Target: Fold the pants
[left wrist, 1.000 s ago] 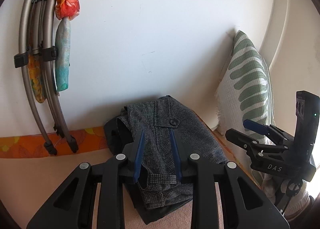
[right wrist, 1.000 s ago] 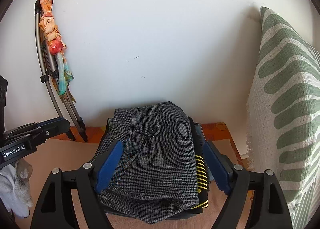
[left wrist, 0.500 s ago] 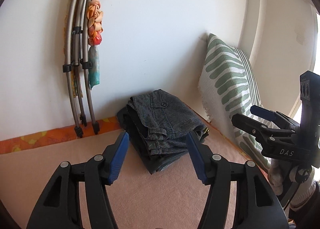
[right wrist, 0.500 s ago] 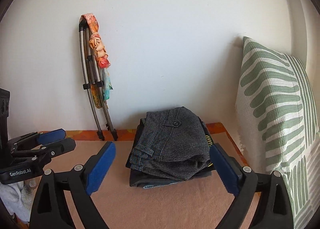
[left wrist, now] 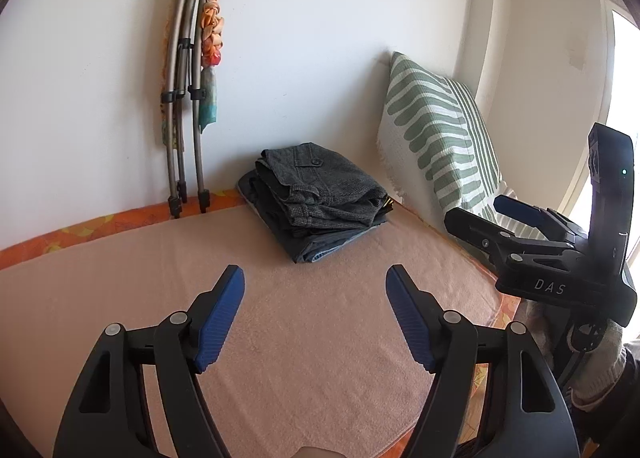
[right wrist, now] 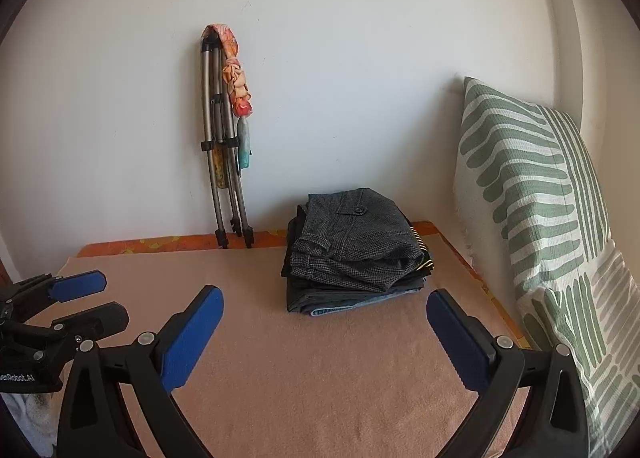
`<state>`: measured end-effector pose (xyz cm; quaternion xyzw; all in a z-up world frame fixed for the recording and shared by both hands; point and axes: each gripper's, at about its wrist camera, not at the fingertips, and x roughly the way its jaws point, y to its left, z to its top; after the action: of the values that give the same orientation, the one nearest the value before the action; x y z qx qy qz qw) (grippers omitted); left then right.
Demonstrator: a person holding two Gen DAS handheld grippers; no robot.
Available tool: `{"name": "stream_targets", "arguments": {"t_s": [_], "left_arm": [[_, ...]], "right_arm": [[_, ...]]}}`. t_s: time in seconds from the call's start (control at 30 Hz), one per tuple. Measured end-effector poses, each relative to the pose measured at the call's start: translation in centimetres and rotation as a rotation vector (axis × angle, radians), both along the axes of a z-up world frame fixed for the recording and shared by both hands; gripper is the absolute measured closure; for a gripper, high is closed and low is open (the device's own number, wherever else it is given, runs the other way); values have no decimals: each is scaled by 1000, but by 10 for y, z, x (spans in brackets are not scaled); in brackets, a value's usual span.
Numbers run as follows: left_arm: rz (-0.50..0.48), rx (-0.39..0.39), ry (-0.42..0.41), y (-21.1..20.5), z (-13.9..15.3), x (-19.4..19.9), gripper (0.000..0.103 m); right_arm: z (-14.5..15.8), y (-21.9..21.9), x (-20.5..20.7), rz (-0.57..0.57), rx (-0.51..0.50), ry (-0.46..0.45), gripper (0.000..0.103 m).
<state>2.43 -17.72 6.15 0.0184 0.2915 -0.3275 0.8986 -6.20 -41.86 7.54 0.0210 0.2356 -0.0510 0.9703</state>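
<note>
Grey houndstooth pants lie folded on top of a small stack of folded clothes at the far right of the pink towel-covered surface, near the white wall and a green-striped pillow. Both grippers hang over the near side, well apart from the stack — left gripper and right gripper each with fingers spread wide, holding nothing. A folded tripod leans against the wall at far left.

Both grippers are now pulled well back from the folded pants. L gripper, clamped on the fabric 1 s ago, is spread wide over bare mat; R gripper likewise.
</note>
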Motion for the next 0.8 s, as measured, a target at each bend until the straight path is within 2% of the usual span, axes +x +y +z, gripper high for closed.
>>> {"name": "stream_targets", "arguments": {"t_s": [0.27,0.8], "left_arm": [[44,81,16,8,-22,-6,29],[145,106,28,33,-26,-2,29]], "right_arm": [[-22,19,-3,13,8,14,0],[-42,22,5,-5,4,39,0]]}}
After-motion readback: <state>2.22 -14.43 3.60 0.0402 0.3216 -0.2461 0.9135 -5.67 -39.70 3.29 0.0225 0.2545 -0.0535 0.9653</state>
